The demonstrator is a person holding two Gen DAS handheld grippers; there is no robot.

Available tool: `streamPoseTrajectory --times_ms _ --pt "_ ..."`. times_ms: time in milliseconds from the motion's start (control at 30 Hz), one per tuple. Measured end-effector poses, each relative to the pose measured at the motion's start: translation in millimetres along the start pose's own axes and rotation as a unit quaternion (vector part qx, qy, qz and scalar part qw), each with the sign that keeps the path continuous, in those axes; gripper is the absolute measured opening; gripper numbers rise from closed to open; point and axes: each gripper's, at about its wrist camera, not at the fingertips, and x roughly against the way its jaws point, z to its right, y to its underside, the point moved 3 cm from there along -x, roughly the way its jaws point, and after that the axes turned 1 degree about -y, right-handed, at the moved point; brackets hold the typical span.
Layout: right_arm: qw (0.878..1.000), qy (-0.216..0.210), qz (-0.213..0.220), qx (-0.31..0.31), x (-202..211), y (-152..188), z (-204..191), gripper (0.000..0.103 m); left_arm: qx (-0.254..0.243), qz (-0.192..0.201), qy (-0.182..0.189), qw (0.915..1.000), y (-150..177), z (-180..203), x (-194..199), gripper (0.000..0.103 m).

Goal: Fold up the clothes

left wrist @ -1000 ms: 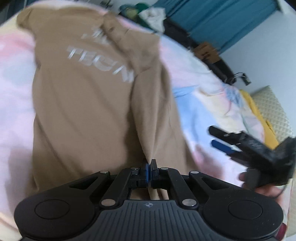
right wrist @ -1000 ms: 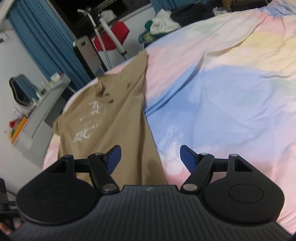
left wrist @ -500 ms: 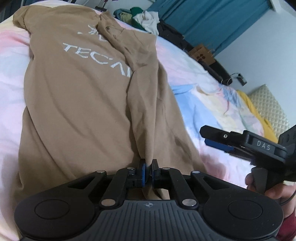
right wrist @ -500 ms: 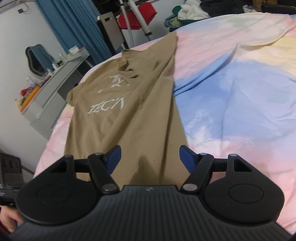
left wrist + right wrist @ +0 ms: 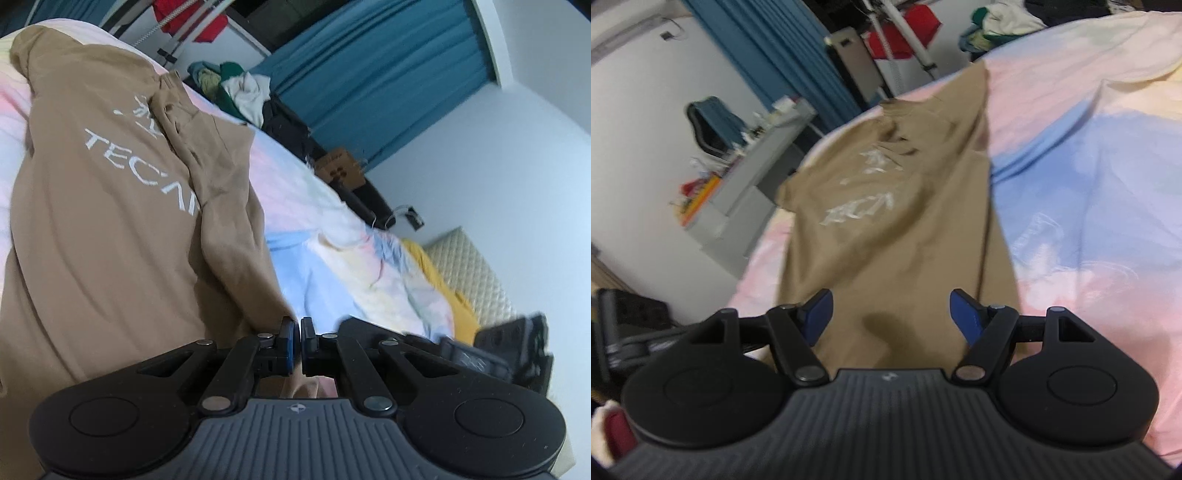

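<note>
The right wrist view is smeared with motion blur, so the white lettering on the tan T-shirt (image 5: 894, 229) cannot be read there; in the left wrist view it reads "TECA" before a folded-over flap of cloth covers the rest. The shirt's lower hem is cut off behind both gripper bodies. It lies spread on the pastel tie-dye bedsheet (image 5: 332, 258), filling the left half of the left wrist view, soft matte cotton in long shallow wrinkles, its right side doubled inward as a thick ridge. The left gripper (image 5: 296, 338) has its blue-padded jaws pressed together; whether a sliver of the shirt's edge is pinched between them cannot be told. The right gripper (image 5: 891, 314) hangs over the shirt's lower part with jaws spread wide, empty. A blurred black shape at the lower right of the left wrist view is that right gripper
</note>
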Motion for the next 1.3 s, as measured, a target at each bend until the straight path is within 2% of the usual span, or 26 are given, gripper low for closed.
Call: streamPoseTrajectory --times_ms 67,167,367,433,533,700,767,800,833,933,1000,1067,1200,1300 --pt "1.000 -0.018 0.009 0.009 8.1 2.0 -7.7 0.074 0.007 0.014 0.007 0.9999 -3.2 -0.7 4.3 0.002" --pt "0.999 -0.036 -0.009 0.029 7.5 10.8 -22.1 0.074 0.008 0.028 0.015 0.9995 -8.5 -0.6 10.2 0.002" --pt "0.993 0.001 -0.048 0.109 -10.0 30.6 -52.1 0.074 -0.005 0.043 0.032 0.9986 -10.1 7.2 18.1 0.002" --pt "0.988 0.029 -0.060 0.138 -20.4 38.2 -60.4 0.073 -0.017 0.044 0.024 0.9986 -10.1 9.8 18.1 0.002" --pt "0.973 0.095 -0.092 0.190 -37.9 50.4 -66.2 0.073 -0.020 0.045 0.009 0.9987 -10.1 8.7 20.2 0.002" --pt "0.950 0.183 -0.132 0.216 -60.8 59.5 -59.8 0.072 -0.019 0.052 -0.013 0.9984 -12.5 3.0 27.6 0.003" --pt "0.949 0.201 -0.134 0.204 -60.4 54.4 -52.3 0.062 -0.013 0.056 -0.023 0.9981 -14.6 -0.7 31.7 0.006" --pt "0.949 0.208 -0.136 0.195 -57.9 50.7 -47.9 0.033 -0.010 0.058 -0.027 0.9979 -16.5 -2.5 33.8 0.007" --pt "0.948 0.217 -0.139 0.185 -54.4 46.5 -43.1 0.009 -0.007 0.060 -0.032 0.9976 -17.9 -5.1 36.6 0.009" --pt "0.947 0.236 -0.147 0.163 -41.7 38.6 -28.8 0.010 0.001 0.069 -0.054 0.9961 -21.8 -12.1 45.8 0.016" --pt "0.944 0.238 -0.164 0.160 -39.3 40.9 -26.1 0.010 0.015 0.072 -0.072 0.9947 -26.2 -19.3 50.1 0.026" --pt "0.938 0.233 -0.188 0.174 -42.9 49.2 -31.6 0.010 0.027 0.073 -0.090 0.9929 -31.4 -26.1 53.0 0.049" --pt "0.929 0.209 -0.223 0.210 -49.6 64.0 -46.0 0.013 0.047 0.081 -0.135 0.9864 -42.3 -43.1 61.8 0.049" --pt "0.933 0.169 -0.226 0.222 -51.1 71.0 -55.8 0.011 0.066 0.088 -0.143 0.9835 -46.8 -52.8 69.8 0.050"
